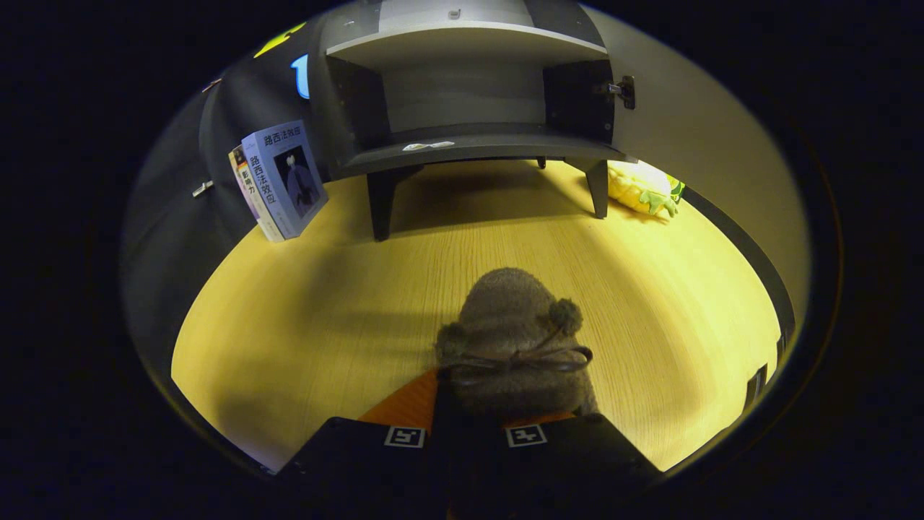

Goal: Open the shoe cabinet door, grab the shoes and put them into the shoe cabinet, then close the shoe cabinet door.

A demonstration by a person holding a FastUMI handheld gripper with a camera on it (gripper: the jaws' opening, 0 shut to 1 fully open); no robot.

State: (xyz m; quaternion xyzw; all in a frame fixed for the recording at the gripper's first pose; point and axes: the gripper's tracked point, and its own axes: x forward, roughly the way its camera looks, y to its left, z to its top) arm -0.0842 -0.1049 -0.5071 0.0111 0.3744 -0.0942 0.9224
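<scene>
A brown fuzzy shoe point(509, 325) with two pom-poms and a thin bow sits between my fingers, toe pointing toward the cabinet. My gripper point(491, 404) is shut on its heel end, one finger on each side. Whether the sole touches the wooden floor I cannot tell. Beyond the shoe stands the dark shoe cabinet point(469, 144) on short legs. Its door point(707, 144) is swung open to the right, hinge point(622, 91) showing. The lower shelf point(476, 148) and the compartment above it hold no shoes.
Two books point(281, 180) lean against the wall left of the cabinet. A yellow plush toy point(642, 188) lies on the floor behind the cabinet's right leg, under the open door. A stretch of wooden floor point(325, 303) separates the shoe from the cabinet.
</scene>
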